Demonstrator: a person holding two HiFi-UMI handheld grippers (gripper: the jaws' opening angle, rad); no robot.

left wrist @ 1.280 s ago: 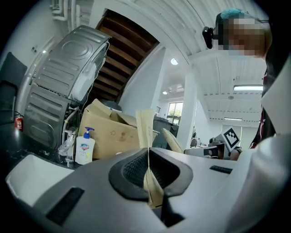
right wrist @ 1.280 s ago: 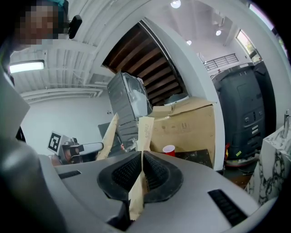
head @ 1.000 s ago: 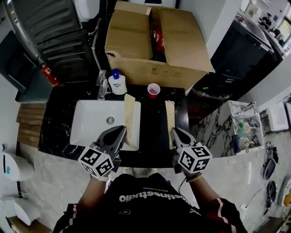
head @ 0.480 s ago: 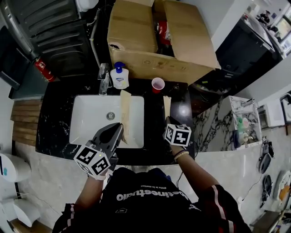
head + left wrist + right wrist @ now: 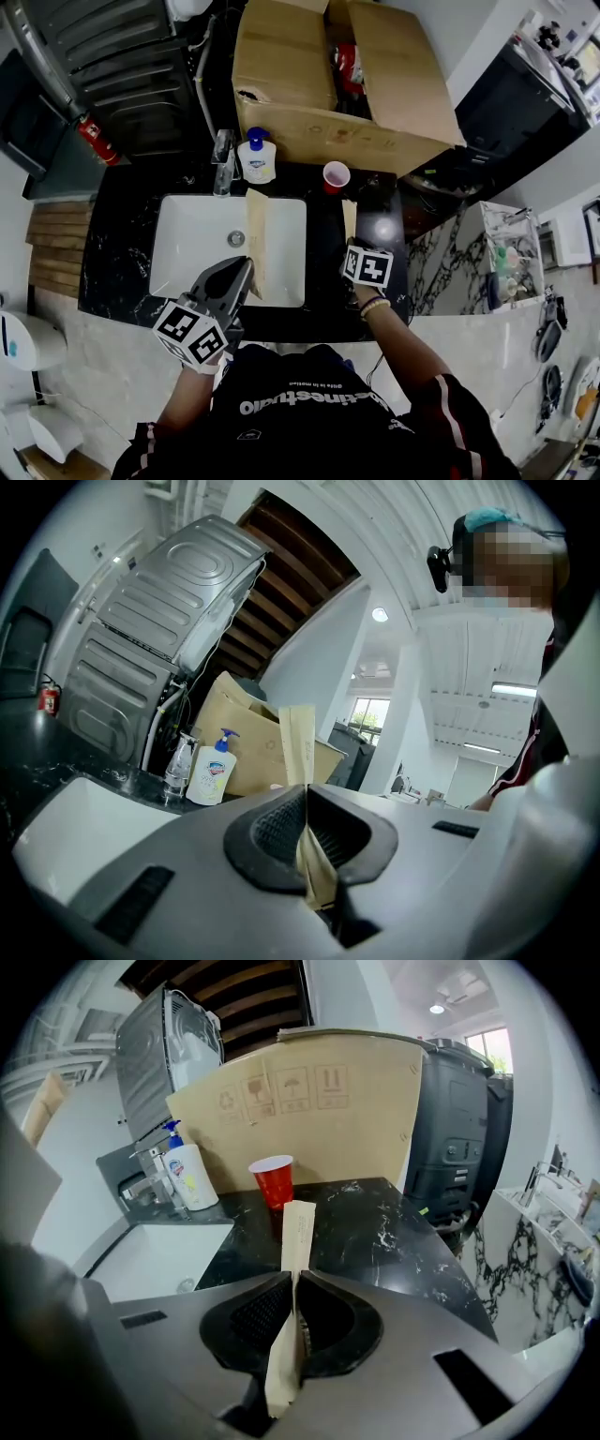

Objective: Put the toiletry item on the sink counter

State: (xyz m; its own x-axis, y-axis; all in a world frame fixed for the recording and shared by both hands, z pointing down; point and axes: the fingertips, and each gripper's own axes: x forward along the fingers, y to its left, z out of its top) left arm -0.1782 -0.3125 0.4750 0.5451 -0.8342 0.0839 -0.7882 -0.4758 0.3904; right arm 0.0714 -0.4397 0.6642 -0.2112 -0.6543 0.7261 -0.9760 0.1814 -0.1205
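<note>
There are two long paper packets, the left packet (image 5: 255, 230) and the right packet (image 5: 348, 220), one red cup (image 5: 335, 175), one soap bottle (image 5: 256, 157), one tap (image 5: 223, 159), one white sink (image 5: 192, 248), one big cardboard box (image 5: 356, 141), one red fire extinguisher (image 5: 94, 141) and one black worktop (image 5: 323, 258).

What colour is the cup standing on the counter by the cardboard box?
Red. The cup shows best in the right gripper view.
</note>
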